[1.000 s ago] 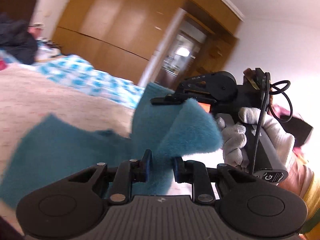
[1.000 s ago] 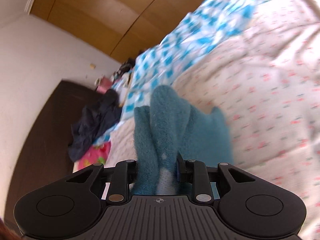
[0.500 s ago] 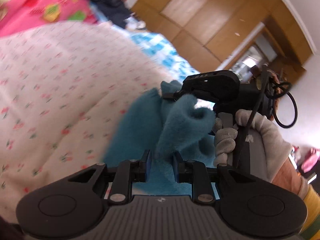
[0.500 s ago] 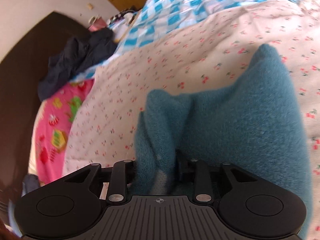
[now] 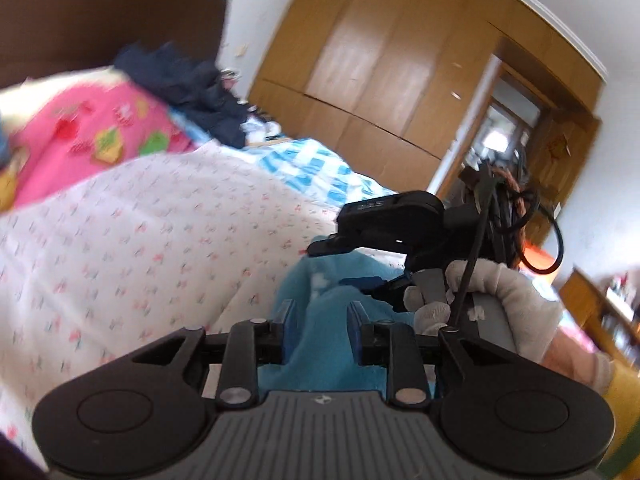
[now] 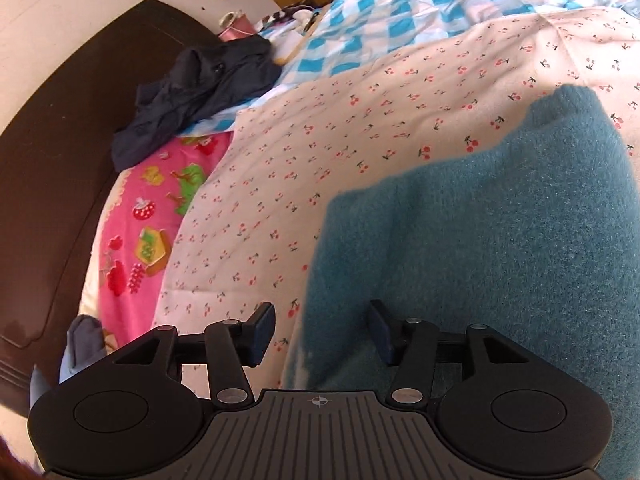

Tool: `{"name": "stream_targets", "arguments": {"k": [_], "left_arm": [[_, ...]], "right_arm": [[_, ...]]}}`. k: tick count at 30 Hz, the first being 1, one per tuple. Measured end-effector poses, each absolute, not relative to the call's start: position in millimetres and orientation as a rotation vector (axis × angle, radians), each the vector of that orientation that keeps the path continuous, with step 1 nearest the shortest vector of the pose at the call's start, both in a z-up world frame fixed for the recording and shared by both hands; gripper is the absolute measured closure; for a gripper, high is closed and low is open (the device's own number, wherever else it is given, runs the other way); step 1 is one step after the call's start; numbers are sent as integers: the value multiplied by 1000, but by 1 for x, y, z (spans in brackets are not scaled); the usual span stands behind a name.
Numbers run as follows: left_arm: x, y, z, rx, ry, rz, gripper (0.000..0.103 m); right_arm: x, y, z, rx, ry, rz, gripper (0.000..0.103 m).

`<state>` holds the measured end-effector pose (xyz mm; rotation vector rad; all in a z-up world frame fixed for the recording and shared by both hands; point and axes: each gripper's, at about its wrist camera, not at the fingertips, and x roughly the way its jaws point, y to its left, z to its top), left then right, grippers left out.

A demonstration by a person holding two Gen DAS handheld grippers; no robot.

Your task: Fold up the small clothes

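A fuzzy teal garment lies flat on the cherry-print bedsheet. My right gripper is open, its jaws spread wide over the garment's near left edge, holding nothing. In the left wrist view the garment lies just ahead on the sheet. My left gripper has its jaws parted around a raised fold of the garment, with small gaps at the pads. The right gripper, held by a gloved hand, shows open just beyond it.
A pink fruit-print pillow and a dark garment pile lie by the dark headboard. A blue checked blanket covers the far bed. A wooden wardrobe stands behind.
Both grippers lowered the teal garment onto the bed and opened. The right gripper let go fully and the garment now lies flat. The left jaws have parted slightly.
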<state>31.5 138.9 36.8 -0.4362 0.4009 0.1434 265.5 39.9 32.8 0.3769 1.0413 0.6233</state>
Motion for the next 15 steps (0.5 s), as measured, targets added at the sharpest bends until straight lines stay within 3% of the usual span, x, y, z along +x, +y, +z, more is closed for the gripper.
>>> {"name": "stream_targets", "arguments": {"k": [6,7,12,15], "left_arm": [[86,142,4,-376,611,192,70],[87,148,0,-403,631,206,65],[90,157,-8,-444,643,239,62],[90,151,-9,-388,647,259,62]], "right_arm": [[267,23,51,365,984,688,54],[264,22,54,325,959,688,57],[256,32,39,139,966,695,82],[249,46,29,53,941,697,82]]}}
